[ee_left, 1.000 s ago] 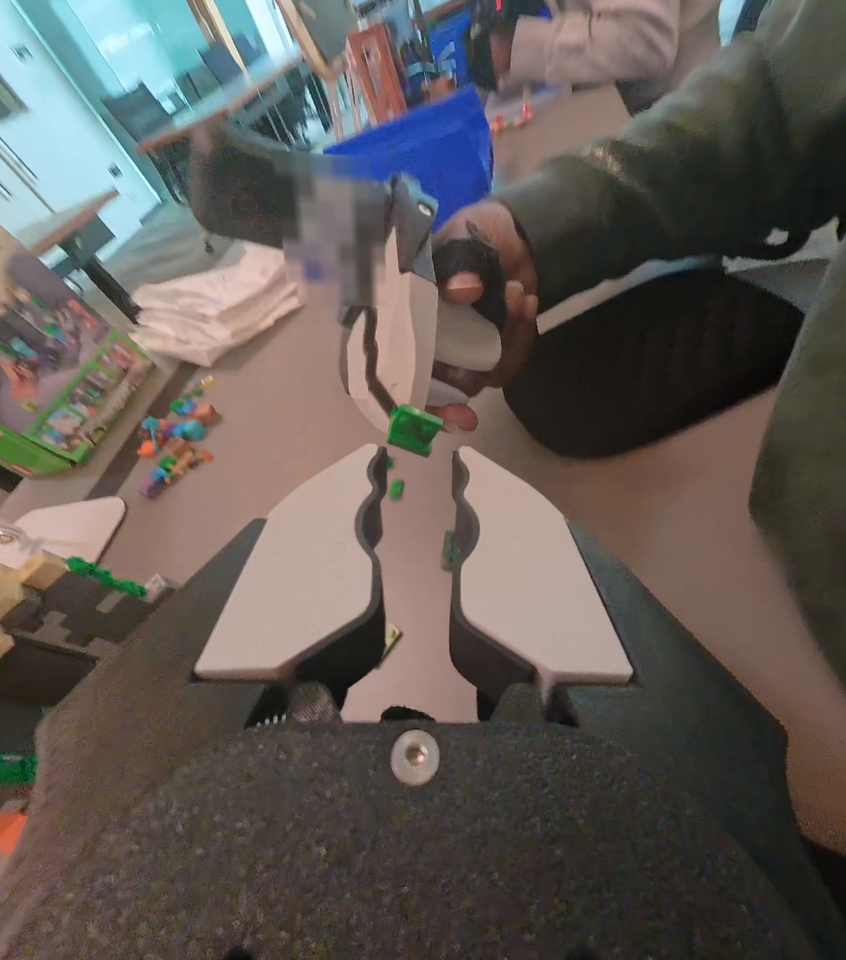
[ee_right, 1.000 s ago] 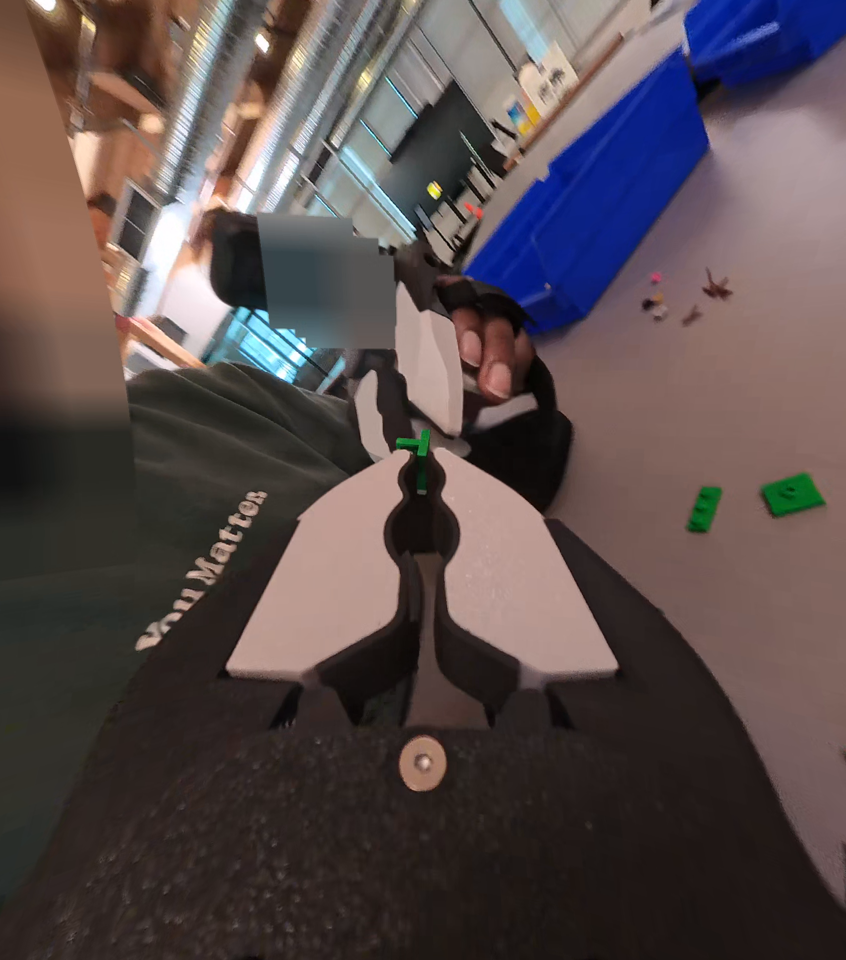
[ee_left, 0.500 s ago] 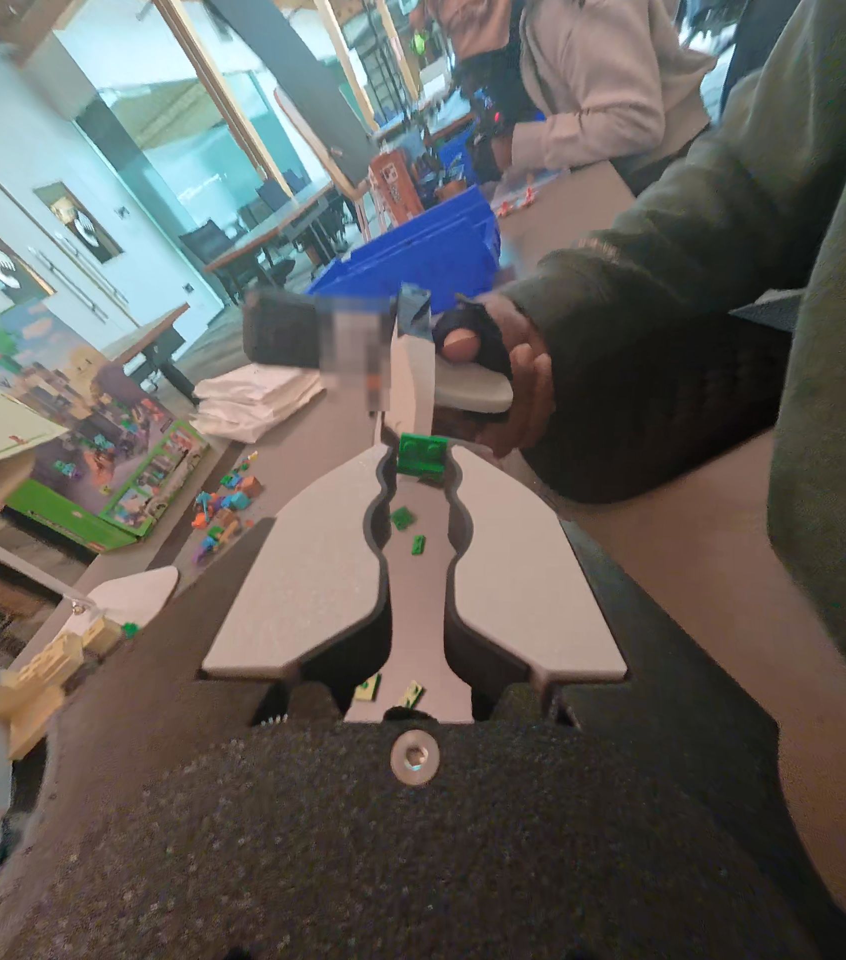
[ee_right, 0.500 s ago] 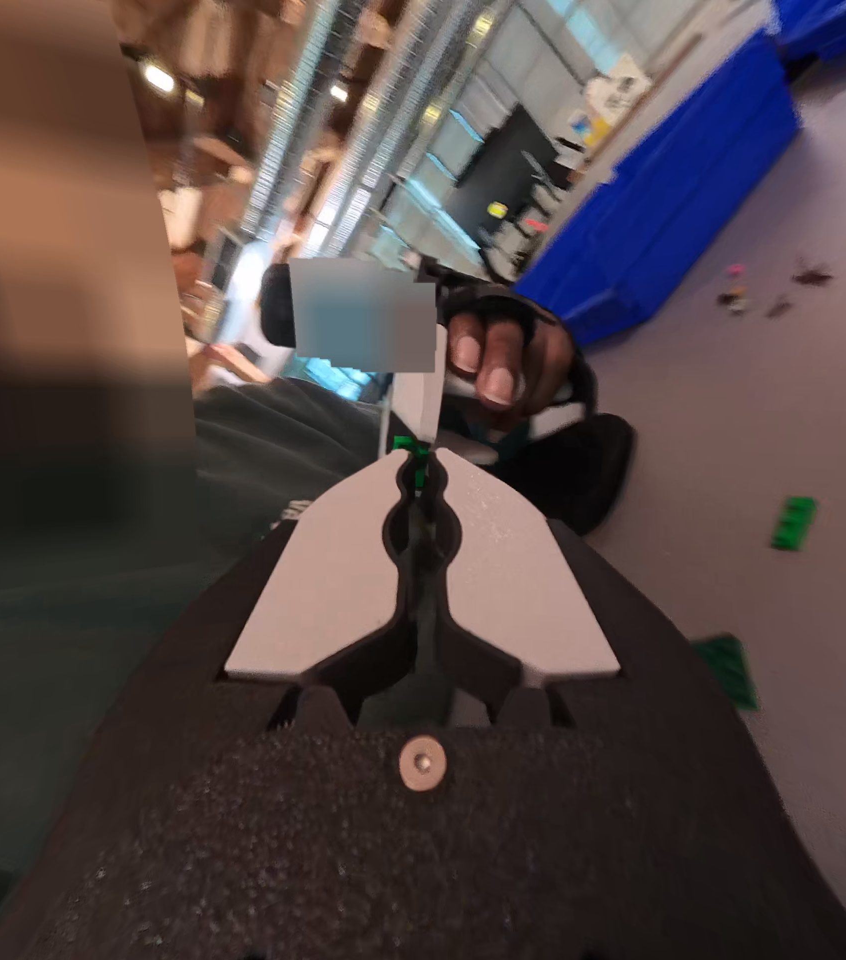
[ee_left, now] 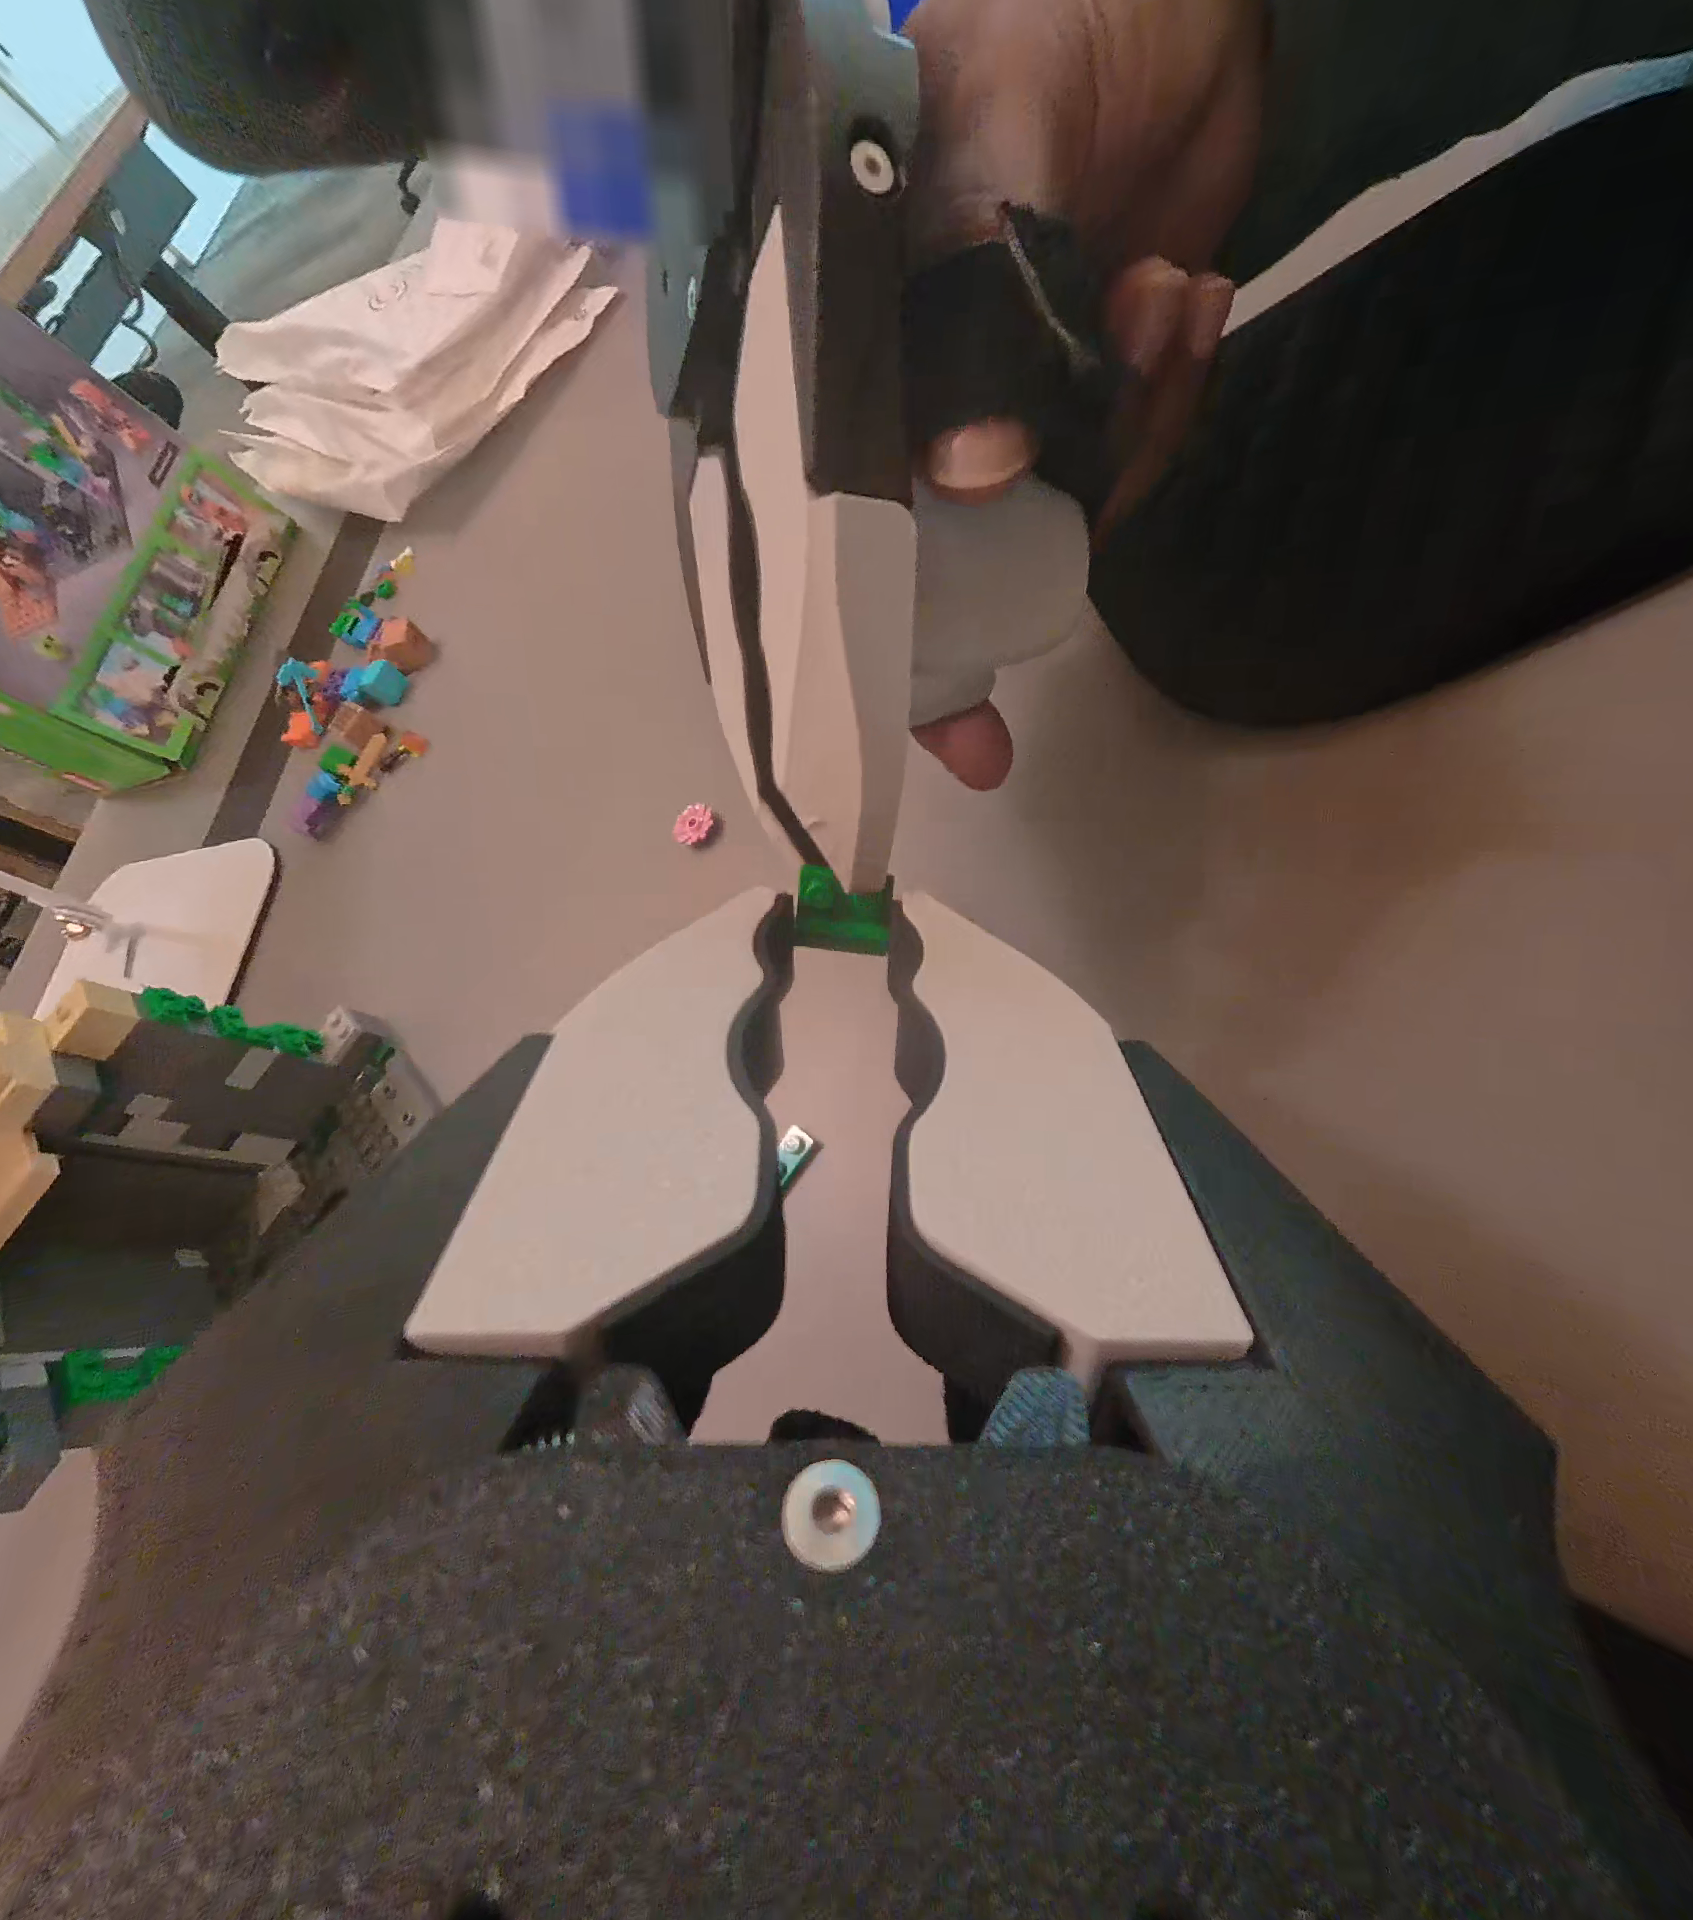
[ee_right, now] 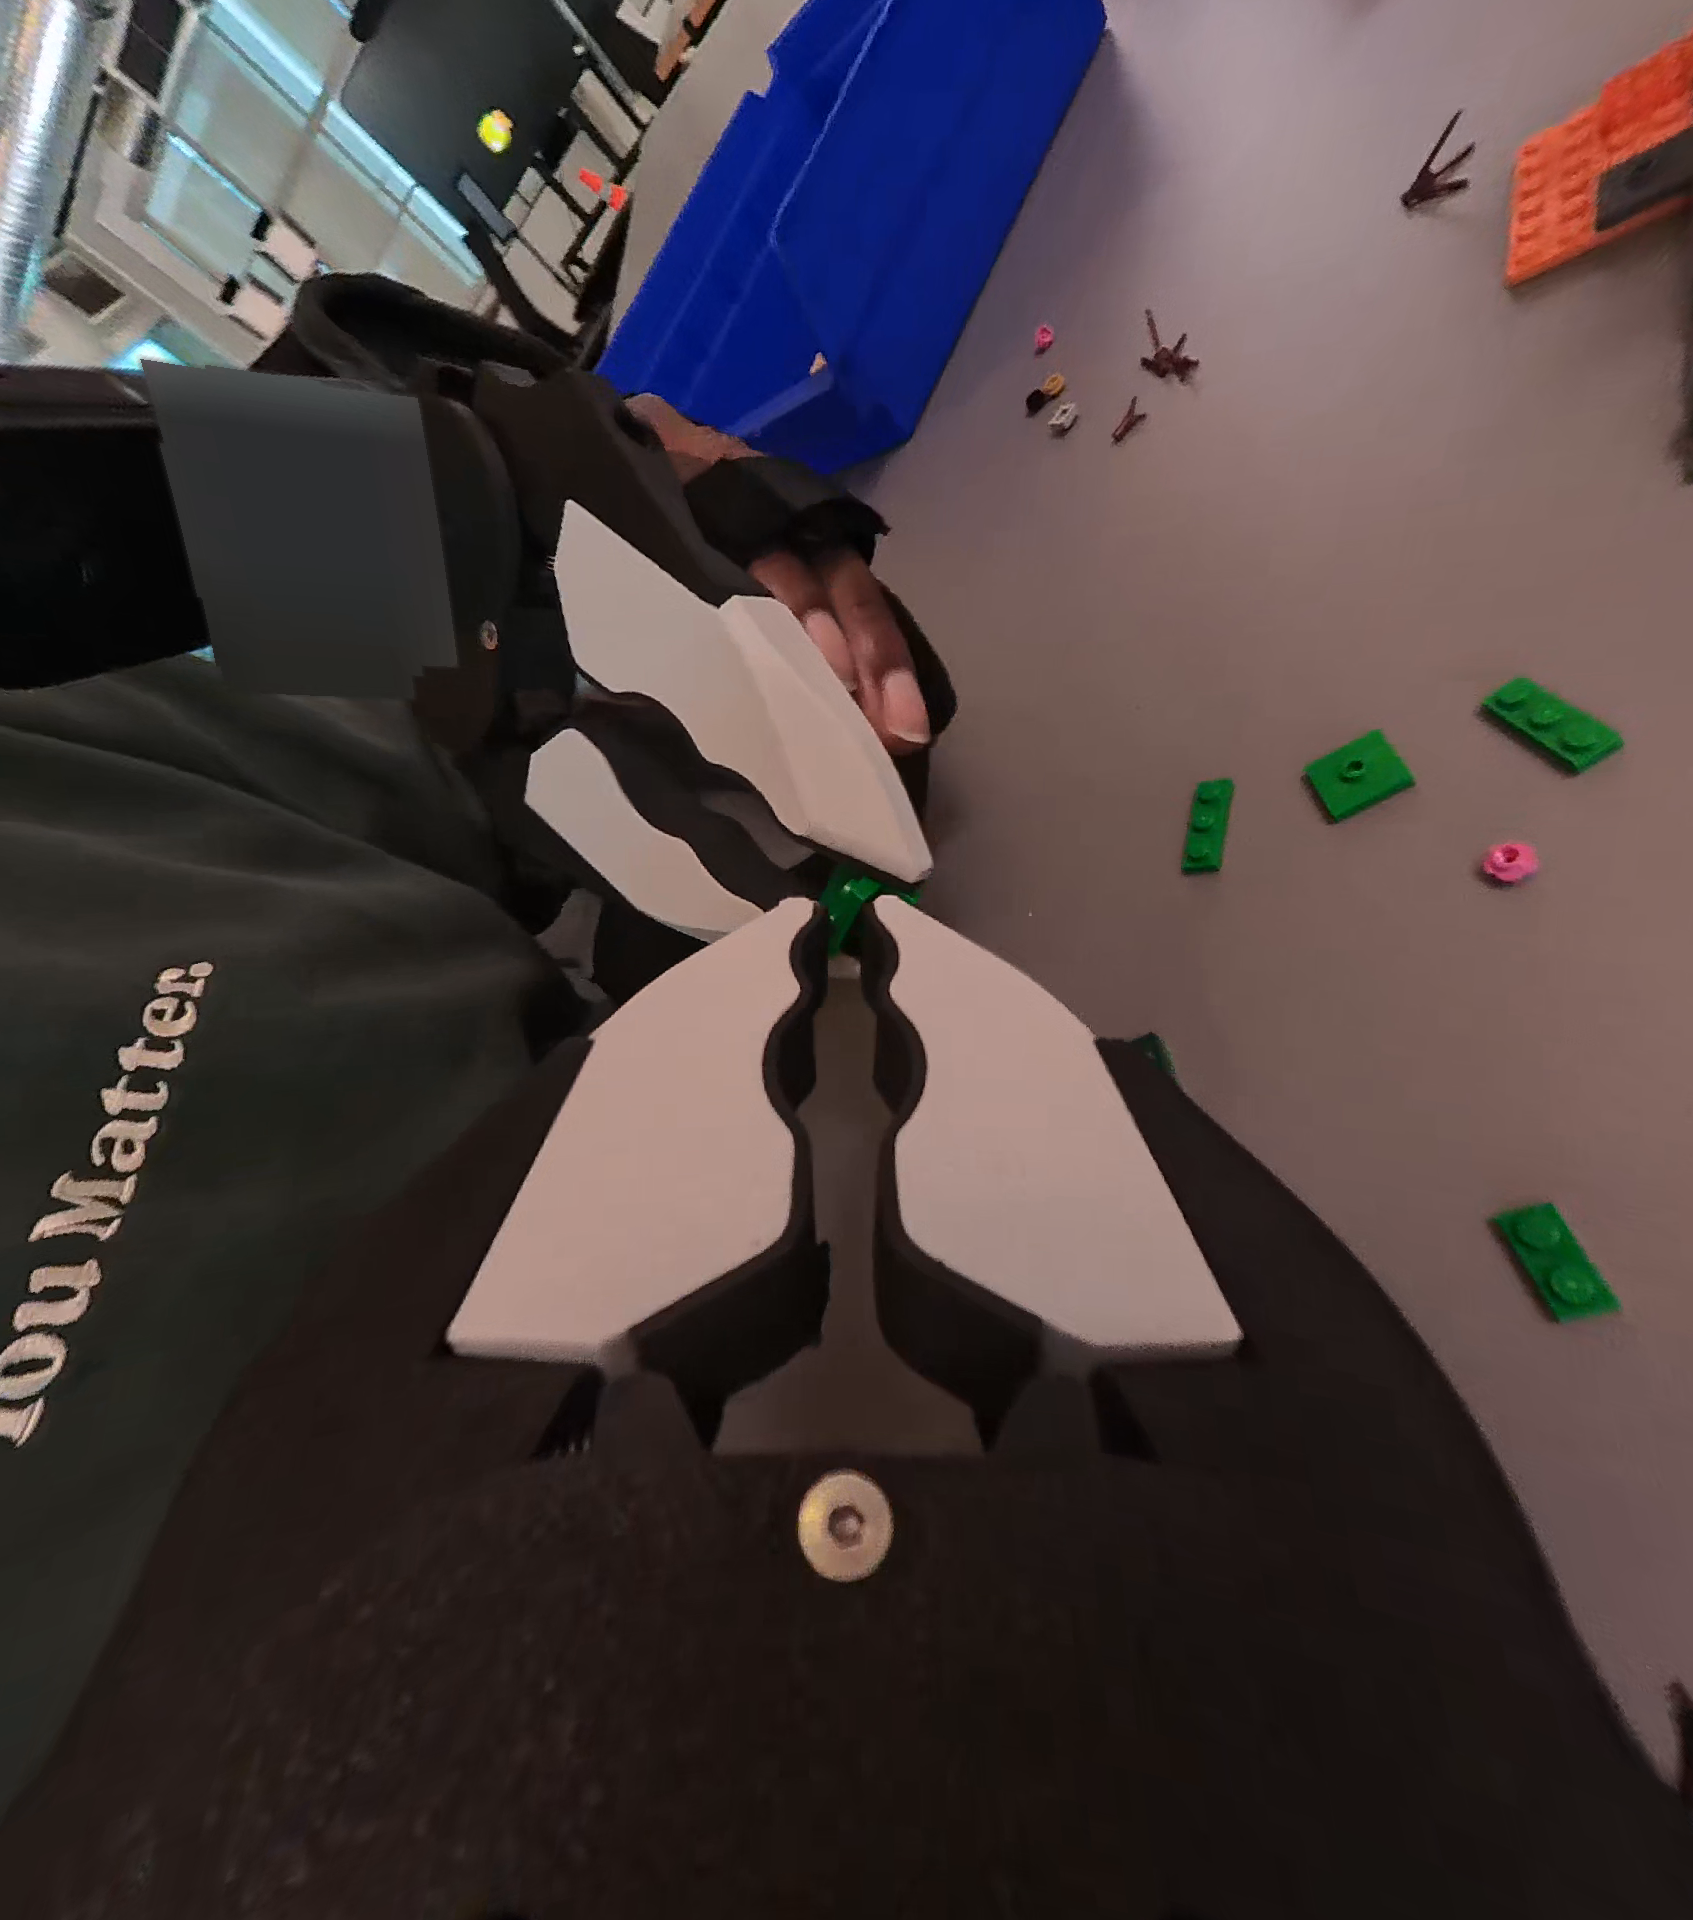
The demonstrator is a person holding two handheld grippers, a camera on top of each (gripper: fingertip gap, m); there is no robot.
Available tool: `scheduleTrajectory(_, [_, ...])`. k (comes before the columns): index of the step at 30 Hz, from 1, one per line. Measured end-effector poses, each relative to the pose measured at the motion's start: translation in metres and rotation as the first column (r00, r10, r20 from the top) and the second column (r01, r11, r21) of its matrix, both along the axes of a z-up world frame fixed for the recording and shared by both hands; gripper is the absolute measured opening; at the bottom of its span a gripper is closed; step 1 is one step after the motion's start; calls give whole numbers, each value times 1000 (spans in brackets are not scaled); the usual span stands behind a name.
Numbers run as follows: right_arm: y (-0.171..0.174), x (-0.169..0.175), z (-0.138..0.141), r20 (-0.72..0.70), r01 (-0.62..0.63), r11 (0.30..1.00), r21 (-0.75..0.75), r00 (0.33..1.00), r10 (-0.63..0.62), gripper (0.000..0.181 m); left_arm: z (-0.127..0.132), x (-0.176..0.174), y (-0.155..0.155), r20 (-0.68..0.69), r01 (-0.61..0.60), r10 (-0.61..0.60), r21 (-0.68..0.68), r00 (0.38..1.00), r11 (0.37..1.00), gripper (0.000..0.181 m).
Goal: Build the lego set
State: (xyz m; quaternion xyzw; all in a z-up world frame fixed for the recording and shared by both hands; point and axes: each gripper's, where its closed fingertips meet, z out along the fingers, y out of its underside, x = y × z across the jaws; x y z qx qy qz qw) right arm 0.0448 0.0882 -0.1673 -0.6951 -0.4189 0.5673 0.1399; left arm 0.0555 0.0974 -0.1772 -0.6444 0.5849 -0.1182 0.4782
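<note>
My left gripper (ee_left: 840,914): narrowly parted, tips clasping a green plate (ee_left: 842,921) | my right gripper (ee_right: 847,914): nearly closed, pinching the same plate (ee_right: 852,906) from the opposite side, above the grey table (ee_left: 1341,1039) | room: bare table to the right | nearby: loose green plates (ee_right: 1357,773), pink flower stud (ee_left: 691,826), minifigures (ee_left: 354,696), partly built model (ee_left: 146,1122) near left, blue bin (ee_right: 852,229) far.

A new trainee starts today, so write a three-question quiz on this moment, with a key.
1. True or false: the left gripper is wide open.
2. What colour is the bin? A red, B blue, C yellow.
3. Fill in: the left gripper and the right gripper both pinch a small ____ plate.
Key: 1 false; 2 B; 3 green.
</note>
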Motion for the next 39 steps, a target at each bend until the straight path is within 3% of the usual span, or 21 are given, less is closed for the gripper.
scheduleTrajectory(9, [-6,7,26,-295,-210,936,-282,947,124,3,23,1,-8,206,74,-70,-13,976,997,21])
scheduleTrajectory(16, [-7,3,24,-295,-222,929,-296,946,132,3,25,1,-10,232,92,-95,23,968,996,17])
scheduleTrajectory(18, [-4,3,18,-245,-183,955,-235,962,124,4,20,0,-10,232,87,-79,-25,969,996,16])
scheduleTrajectory(21, [7,12,-7,-53,-108,990,87,992,113,8,7,-5,-6,215,67,-37,-134,976,989,16])
scheduleTrajectory(24, [13,24,-31,154,-137,929,344,984,88,16,-6,-9,-4,222,54,8,-276,975,959,16])
scheduleTrajectory(27, [15,29,-58,324,-221,824,521,945,48,23,-12,-9,-3,240,65,24,-355,971,933,16])
scheduleTrajectory(32, [15,23,-82,453,-335,757,561,890,58,28,-15,-11,-2,244,70,30,-390,969,918,16])
scheduleTrajectory(39, [18,18,-85,499,-401,721,565,862,89,16,-14,-12,-6,262,92,21,-412,965,907,16])
